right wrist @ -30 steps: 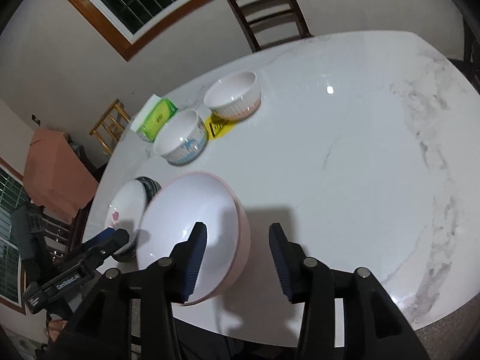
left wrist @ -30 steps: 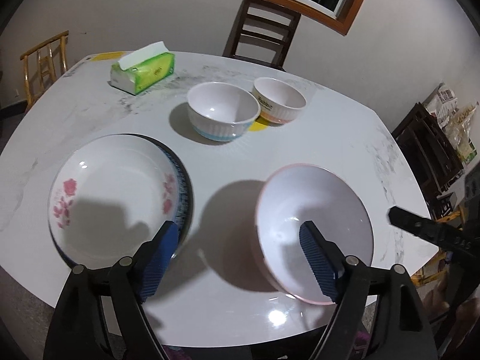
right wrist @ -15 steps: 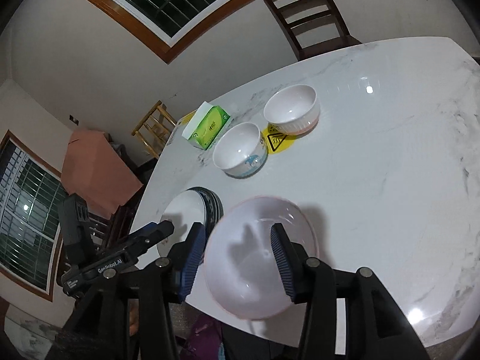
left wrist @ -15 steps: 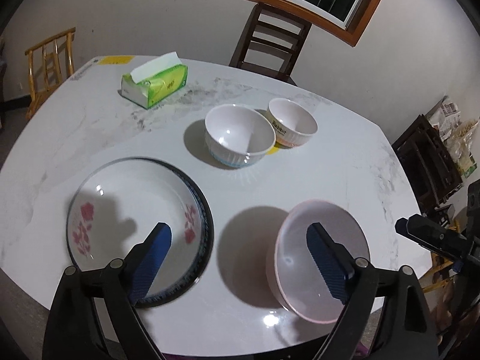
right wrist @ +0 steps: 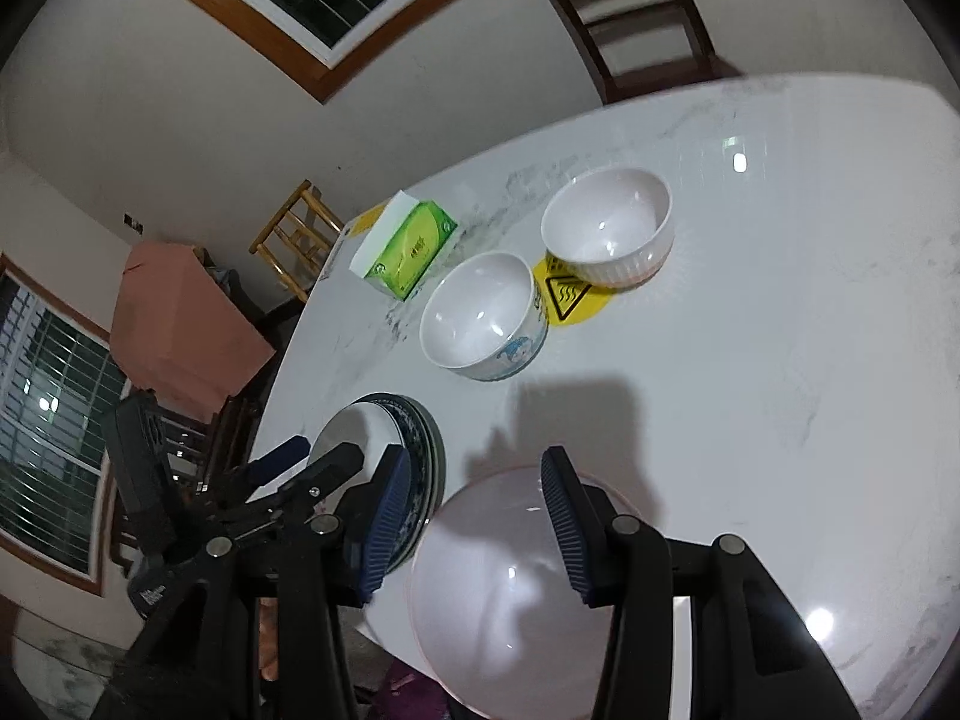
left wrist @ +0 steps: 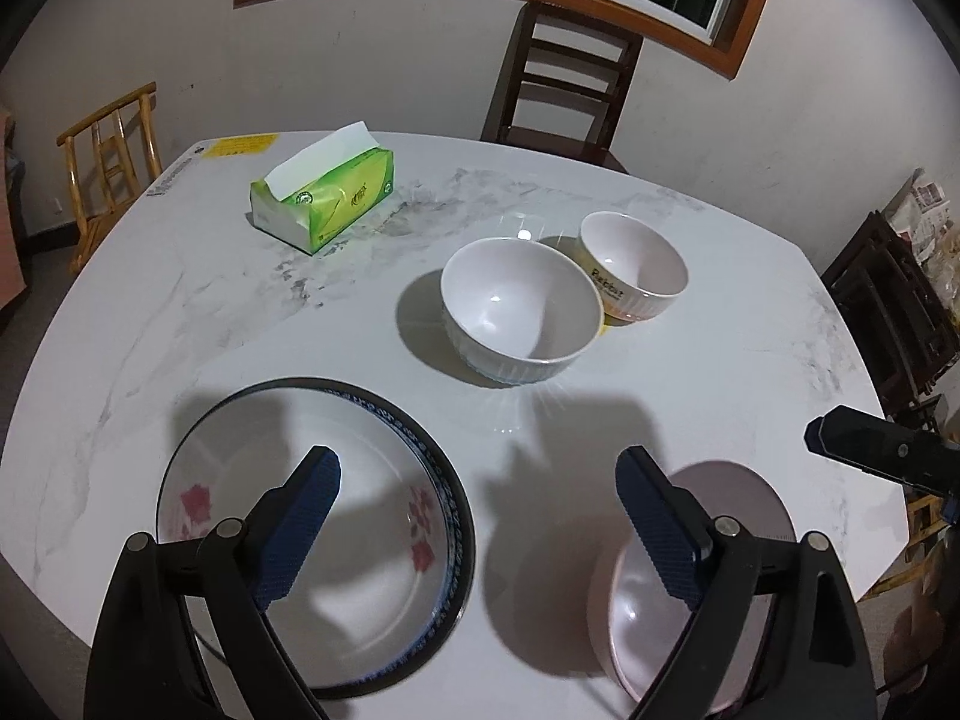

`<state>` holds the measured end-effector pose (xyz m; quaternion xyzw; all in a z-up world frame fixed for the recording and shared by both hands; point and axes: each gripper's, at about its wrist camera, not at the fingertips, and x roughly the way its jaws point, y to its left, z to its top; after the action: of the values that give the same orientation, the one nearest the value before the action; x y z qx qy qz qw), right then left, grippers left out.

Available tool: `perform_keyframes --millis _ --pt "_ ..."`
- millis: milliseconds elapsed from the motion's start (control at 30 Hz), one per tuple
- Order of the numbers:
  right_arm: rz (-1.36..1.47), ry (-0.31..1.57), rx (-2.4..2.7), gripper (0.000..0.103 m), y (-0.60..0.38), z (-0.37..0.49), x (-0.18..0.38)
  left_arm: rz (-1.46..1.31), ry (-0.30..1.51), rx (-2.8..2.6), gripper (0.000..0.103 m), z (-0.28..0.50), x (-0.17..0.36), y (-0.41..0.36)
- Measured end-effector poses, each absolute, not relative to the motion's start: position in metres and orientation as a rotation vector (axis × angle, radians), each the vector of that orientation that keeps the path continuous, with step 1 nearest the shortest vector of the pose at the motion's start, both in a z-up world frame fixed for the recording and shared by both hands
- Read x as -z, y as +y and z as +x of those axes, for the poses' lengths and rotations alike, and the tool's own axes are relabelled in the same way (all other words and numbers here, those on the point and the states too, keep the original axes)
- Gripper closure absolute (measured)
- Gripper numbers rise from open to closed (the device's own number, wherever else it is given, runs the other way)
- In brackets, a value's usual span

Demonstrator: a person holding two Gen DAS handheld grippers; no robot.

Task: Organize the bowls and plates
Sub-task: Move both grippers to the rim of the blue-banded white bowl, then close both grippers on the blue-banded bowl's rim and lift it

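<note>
A pink bowl [right wrist: 510,588] sits upright on the white marble table [left wrist: 750,330] near its front edge; it also shows low right as the pink bowl [left wrist: 720,498]. My right gripper [right wrist: 474,468] hovers above it, open, its pads clear of the rim. My left gripper [left wrist: 477,468] stands wide open with nothing in it, between the pink bowl and a stack of plates [left wrist: 360,600], floral plate on top. Further back stand a white bowl with blue print [left wrist: 522,318] and a smaller ribbed bowl [left wrist: 633,273]. The stack of plates [right wrist: 420,420] lies left of my right gripper.
A green tissue box [left wrist: 324,201] lies at the back left. A yellow warning sticker [right wrist: 564,300] is stuck under the ribbed bowl [right wrist: 606,228]. A dark chair [left wrist: 564,90] stands behind the table, a wooden chair [left wrist: 108,162] to the left. The right gripper's finger [left wrist: 870,450] juts in over the table's right edge.
The pink bowl, tilted a second ago with the right gripper's finger inside it, now rests flat. Both grippers have drawn back from it toward the near edge. The left jaws have widened.
</note>
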<state>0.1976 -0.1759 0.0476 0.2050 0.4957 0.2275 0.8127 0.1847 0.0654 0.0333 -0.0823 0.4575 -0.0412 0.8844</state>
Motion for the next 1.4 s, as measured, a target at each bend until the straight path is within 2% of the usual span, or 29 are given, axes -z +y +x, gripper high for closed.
perform_keyframes --millis 400,833,933,967,1000,1033,1067,1100,1133,1167,1267,1400 --pt "0.462 1.22 -0.411 0.056 -0.154 0.277 -0.013 -0.235 1.042 0.099 0.012 0.259 -0.019 0.087" --pt "0.415 1.276 -0.343 0.056 -0.126 0.337 0.013 -0.267 1.142 0.096 0.012 0.315 0.017 0.094" --pt "0.396 1.291 -0.326 0.059 -0.122 0.342 0.02 -0.248 1.147 0.089 0.016 0.322 0.023 0.09" --pt "0.389 1.297 -0.314 0.062 -0.122 0.343 0.023 -0.24 1.15 0.085 0.021 0.324 0.026 0.089" --pt "0.398 1.312 -0.317 0.068 -0.121 0.346 0.028 -0.238 1.155 0.086 0.033 0.327 0.028 0.089" --pt "0.412 1.327 -0.329 0.071 -0.119 0.348 0.033 -0.237 1.168 0.092 0.043 0.329 0.032 0.089" --pt "0.427 1.352 -0.342 0.077 -0.117 0.351 0.04 -0.239 1.19 0.103 0.063 0.333 0.037 0.087" --pt "0.424 1.366 -0.343 0.086 -0.115 0.353 0.045 -0.249 1.218 0.12 0.076 0.336 0.044 0.086" --pt "0.426 1.373 -0.346 0.087 -0.115 0.353 0.048 -0.268 1.228 0.138 0.079 0.337 0.048 0.086" --pt "0.439 1.363 -0.354 0.086 -0.114 0.352 0.048 -0.287 1.227 0.149 0.087 0.337 0.051 0.086" --pt "0.369 1.322 -0.367 0.087 -0.109 0.344 0.037 -0.268 1.191 0.121 0.09 0.332 0.047 0.083" --pt "0.427 1.317 -0.401 0.089 -0.122 0.329 0.023 -0.291 1.152 0.134 0.089 0.314 0.027 0.086"
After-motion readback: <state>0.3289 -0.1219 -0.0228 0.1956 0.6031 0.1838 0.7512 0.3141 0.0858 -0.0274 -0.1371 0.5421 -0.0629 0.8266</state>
